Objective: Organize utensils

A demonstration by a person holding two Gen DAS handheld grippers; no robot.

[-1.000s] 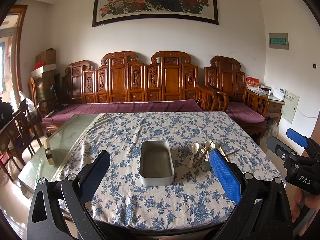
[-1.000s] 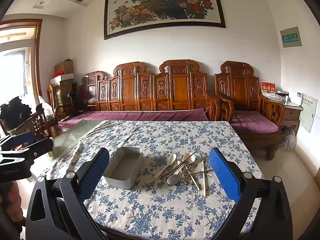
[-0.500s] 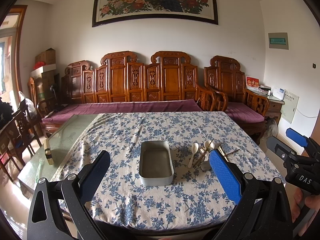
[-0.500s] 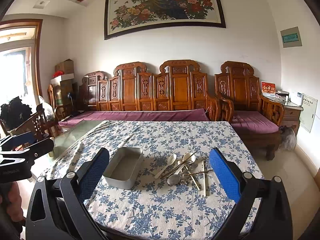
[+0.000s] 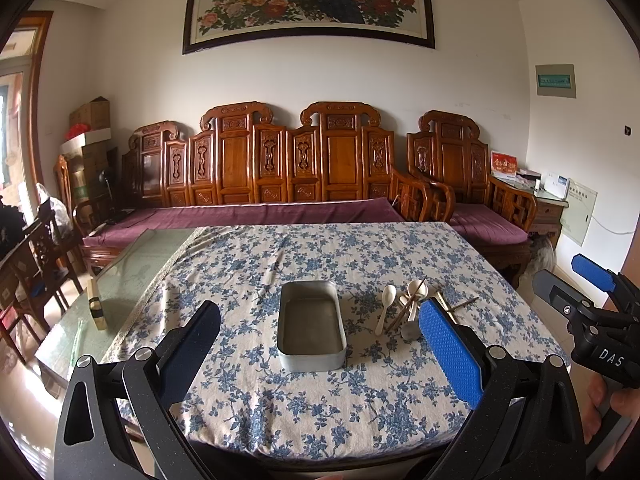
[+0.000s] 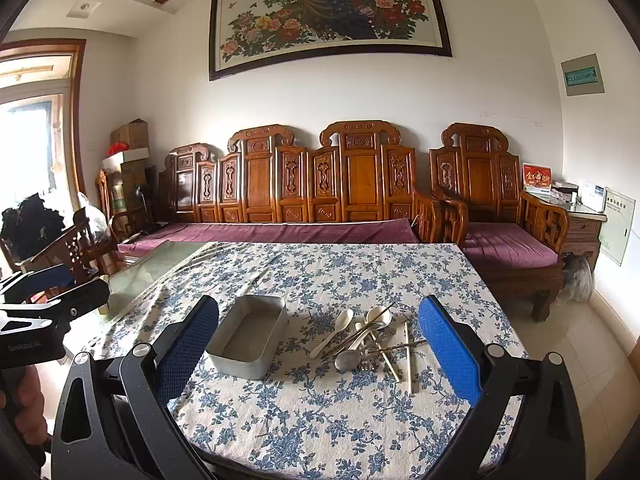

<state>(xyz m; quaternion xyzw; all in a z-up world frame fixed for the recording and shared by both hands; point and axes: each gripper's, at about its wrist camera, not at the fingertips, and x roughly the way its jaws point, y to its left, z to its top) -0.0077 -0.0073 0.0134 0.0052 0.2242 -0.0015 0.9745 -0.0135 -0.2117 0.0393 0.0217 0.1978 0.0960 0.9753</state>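
An empty metal tin (image 5: 312, 328) (image 6: 248, 336) sits on the floral tablecloth (image 5: 320, 408). To its right lies a pile of utensils (image 5: 412, 312) (image 6: 372, 340): white spoons, a metal spoon, chopsticks and a fork. My left gripper (image 5: 320, 344) is open and empty, held back from the tin above the near table edge. My right gripper (image 6: 320, 340) is open and empty, held back from the pile. Each gripper shows at the edge of the other's view: the right one (image 5: 592, 312), the left one (image 6: 40, 304).
A carved wooden sofa (image 5: 280, 184) with purple cushions stands behind the table. Bare glass tabletop (image 5: 120, 280) lies left of the cloth, with a small block (image 5: 96, 304) on it. Wooden chairs (image 5: 32, 264) stand at the left. A side table (image 6: 576, 216) is at the right.
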